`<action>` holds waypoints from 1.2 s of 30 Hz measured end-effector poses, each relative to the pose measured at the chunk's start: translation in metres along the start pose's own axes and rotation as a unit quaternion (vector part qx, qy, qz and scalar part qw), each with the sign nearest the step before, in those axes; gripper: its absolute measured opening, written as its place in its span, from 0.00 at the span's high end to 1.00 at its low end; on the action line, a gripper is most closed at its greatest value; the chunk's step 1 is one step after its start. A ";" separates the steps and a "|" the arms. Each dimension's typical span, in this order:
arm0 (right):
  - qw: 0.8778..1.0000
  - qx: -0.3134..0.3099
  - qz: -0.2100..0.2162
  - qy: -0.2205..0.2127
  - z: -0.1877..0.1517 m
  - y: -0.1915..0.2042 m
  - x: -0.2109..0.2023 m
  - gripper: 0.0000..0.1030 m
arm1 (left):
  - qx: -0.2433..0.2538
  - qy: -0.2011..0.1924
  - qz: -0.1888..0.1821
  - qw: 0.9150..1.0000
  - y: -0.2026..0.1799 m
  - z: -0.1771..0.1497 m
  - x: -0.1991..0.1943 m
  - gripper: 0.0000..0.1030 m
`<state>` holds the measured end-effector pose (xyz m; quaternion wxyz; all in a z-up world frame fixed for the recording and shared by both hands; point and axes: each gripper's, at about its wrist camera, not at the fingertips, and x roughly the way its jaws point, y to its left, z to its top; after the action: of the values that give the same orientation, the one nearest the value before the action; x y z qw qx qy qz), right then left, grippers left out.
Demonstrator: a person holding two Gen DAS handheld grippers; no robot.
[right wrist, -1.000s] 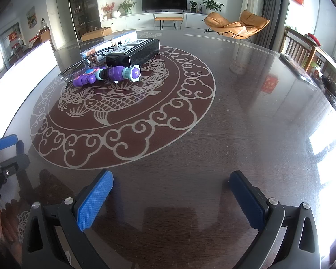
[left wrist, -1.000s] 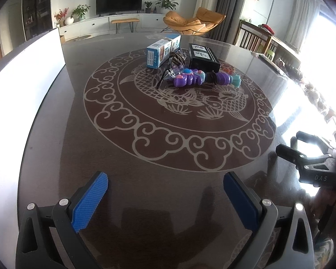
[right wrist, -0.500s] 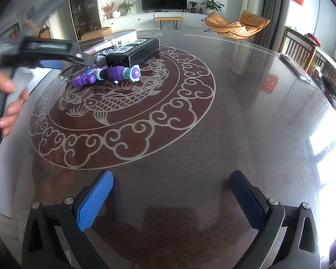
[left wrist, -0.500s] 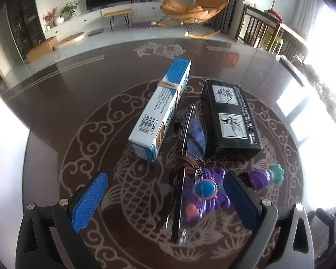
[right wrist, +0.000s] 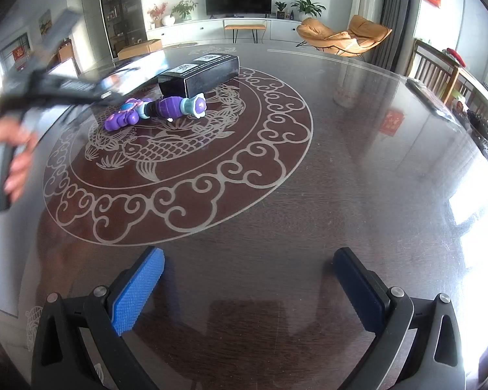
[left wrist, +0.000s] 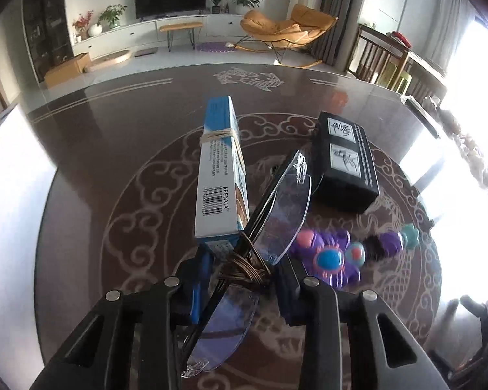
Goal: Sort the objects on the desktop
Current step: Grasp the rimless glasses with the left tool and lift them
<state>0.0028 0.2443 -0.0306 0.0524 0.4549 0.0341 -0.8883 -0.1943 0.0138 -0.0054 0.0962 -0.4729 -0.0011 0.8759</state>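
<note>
A pair of rimless glasses (left wrist: 283, 208) stands on edge between a blue-and-white carton (left wrist: 219, 169) with a rubber band and a purple toy (left wrist: 332, 260). My left gripper (left wrist: 244, 276) is closing its jaws around the glasses' middle, where the folded temples cross, and its pads (left wrist: 200, 279) touch them on both sides. A black box (left wrist: 345, 156) lies behind the toy. Near the table's front my right gripper (right wrist: 249, 276) hangs open with nothing between its fingers. From there the toy (right wrist: 166, 109) and black box (right wrist: 201, 71) show far left.
The round dark table (right wrist: 341, 178) has a pale fish-and-cloud pattern. A person's hand (right wrist: 16, 149) holds the left tool's handle at the left edge of the right wrist view. A wooden chair (left wrist: 384, 65) stands beyond the table's far right rim.
The left gripper has travelled forward over the table to the cluster of objects, and its wide jaws have narrowed onto the glasses. The right gripper has stayed put.
</note>
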 end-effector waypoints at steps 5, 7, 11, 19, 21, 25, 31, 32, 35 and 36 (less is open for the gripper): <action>1.000 0.000 0.000 0.000 0.000 0.000 0.000 0.00 | -0.012 0.002 0.021 1.000 0.019 -0.062 -0.045 0.66; 1.000 0.000 0.000 0.000 0.000 0.000 0.000 0.00 | -0.010 0.005 0.020 1.000 0.023 -0.081 -0.056 0.66; 1.000 0.000 0.000 0.000 0.000 0.000 0.000 0.00 | 0.004 0.019 0.031 0.999 0.025 -0.108 -0.061 0.60; 1.000 0.000 0.000 0.000 0.000 0.000 0.000 0.00 | 0.022 -0.014 0.046 0.999 0.023 -0.126 -0.060 0.09; 1.000 0.000 0.000 0.000 0.000 0.000 0.000 0.00 | 0.016 -0.015 0.043 0.999 0.024 -0.129 -0.064 0.08; 1.000 0.000 0.000 0.000 0.000 0.000 0.000 0.00 | 0.016 -0.016 0.031 0.999 0.026 -0.127 -0.062 0.05; 1.000 0.000 0.000 0.000 0.000 0.000 0.000 0.00 | -0.001 -0.030 -0.008 1.000 0.034 -0.136 -0.070 0.05; 1.000 0.000 0.000 0.000 0.000 0.000 0.000 0.00 | -0.004 -0.032 -0.010 0.999 0.035 -0.138 -0.071 0.05; 1.000 0.000 0.000 0.000 0.000 0.000 0.000 0.00 | 0.001 -0.030 -0.009 1.000 0.036 -0.138 -0.071 0.05; 1.000 0.000 0.000 0.000 0.000 0.000 0.000 0.00 | 0.007 -0.026 -0.006 1.000 0.034 -0.137 -0.070 0.05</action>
<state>0.0028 0.2443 -0.0309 0.0522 0.4549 0.0340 -0.8883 -0.0495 -0.0438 -0.0261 0.1047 -0.4490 0.0001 0.8874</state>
